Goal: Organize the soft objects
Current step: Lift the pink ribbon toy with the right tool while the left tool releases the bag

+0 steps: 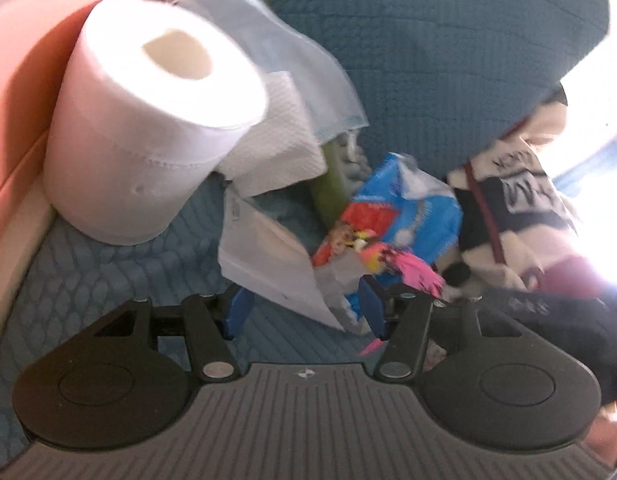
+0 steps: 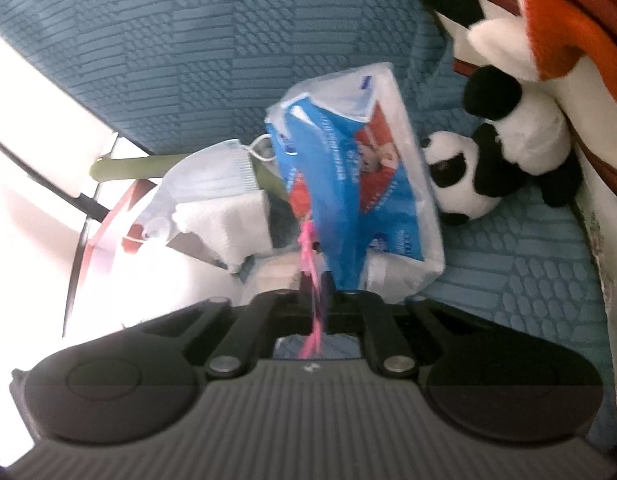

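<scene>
A blue and red tissue pack (image 2: 360, 184) stands tilted on the blue quilted seat (image 2: 520, 264). My right gripper (image 2: 320, 288) is shut on its bunched lower wrapper corner, with a pink fringe (image 2: 308, 248) pinched in too. In the left wrist view the same tissue pack (image 1: 404, 204) lies right of centre, the pink fringe (image 1: 408, 272) at its base. My left gripper (image 1: 308, 312) is open, and a corner of a flat white packet (image 1: 268, 256) reaches between its blue fingers (image 1: 240, 308) without being pressed. A toilet roll (image 1: 148, 120) stands upright at the left.
A light blue face mask (image 1: 300, 60) and folded paper towel (image 1: 280, 148) lean behind the roll. A panda plush (image 2: 460, 176) and an orange plush (image 2: 568, 32) sit right of the pack. A blue cushion (image 1: 448, 60) backs the seat; a pink rim (image 1: 20, 100) borders the left.
</scene>
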Motion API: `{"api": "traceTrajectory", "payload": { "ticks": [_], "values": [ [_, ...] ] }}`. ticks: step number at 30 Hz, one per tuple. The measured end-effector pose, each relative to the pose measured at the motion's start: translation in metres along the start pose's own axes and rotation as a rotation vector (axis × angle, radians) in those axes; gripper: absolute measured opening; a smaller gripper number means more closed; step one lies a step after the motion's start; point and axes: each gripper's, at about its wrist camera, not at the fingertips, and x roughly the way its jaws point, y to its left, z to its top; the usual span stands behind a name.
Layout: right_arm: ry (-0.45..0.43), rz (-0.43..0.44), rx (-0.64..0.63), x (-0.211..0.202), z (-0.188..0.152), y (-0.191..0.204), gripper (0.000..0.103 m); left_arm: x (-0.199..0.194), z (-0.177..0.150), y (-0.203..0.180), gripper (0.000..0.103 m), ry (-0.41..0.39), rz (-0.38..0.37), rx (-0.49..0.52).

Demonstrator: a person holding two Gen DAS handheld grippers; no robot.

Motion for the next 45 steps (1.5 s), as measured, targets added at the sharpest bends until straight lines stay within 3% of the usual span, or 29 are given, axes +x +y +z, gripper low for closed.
{"api": "traceTrajectory", "payload": {
  "ticks": [3,4,7,14,22,29,37,39,40,41,45],
  "values": [
    [-0.009,0.010,-0.016,-0.003,-0.002,0.003,0.005,0.008,0.002,0.006,0.034,0.014,0.026,-0.031],
    [-0.015,0.017,-0.019,-0.005,-0.003,0.003,0.005,0.011,0.003,0.008,0.021,0.020,0.033,-0.036],
    [-0.042,0.055,-0.030,-0.011,-0.005,0.008,0.005,0.010,0.003,0.008,0.007,0.007,0.043,-0.020],
    [-0.077,0.110,-0.057,-0.023,-0.013,0.015,0.005,-0.020,-0.001,-0.013,0.003,-0.038,0.076,0.138],
    [-0.077,0.101,-0.131,-0.031,-0.030,0.036,0.005,-0.057,-0.009,-0.013,0.003,-0.057,0.097,0.194],
    [-0.061,-0.031,-0.216,-0.032,-0.058,0.052,0.005,-0.077,-0.016,0.000,0.003,-0.055,0.095,0.226],
    [0.012,-0.144,-0.235,-0.012,-0.068,0.051,0.005,-0.059,-0.022,0.023,0.005,-0.023,0.138,0.212],
    [0.023,-0.164,-0.225,-0.009,-0.067,0.048,0.005,-0.054,-0.024,0.027,0.022,-0.009,0.168,0.218],
    [0.023,-0.178,-0.229,-0.008,-0.067,0.048,0.005,-0.052,-0.025,0.027,0.039,-0.005,0.175,0.226],
    [0.021,-0.191,-0.236,-0.006,-0.066,0.048,0.005,-0.052,-0.025,0.028,0.049,-0.007,0.178,0.232],
    [0.028,-0.209,-0.252,-0.002,-0.066,0.049,0.005,-0.050,-0.027,0.021,0.058,-0.037,0.203,0.333]
  ]
}}
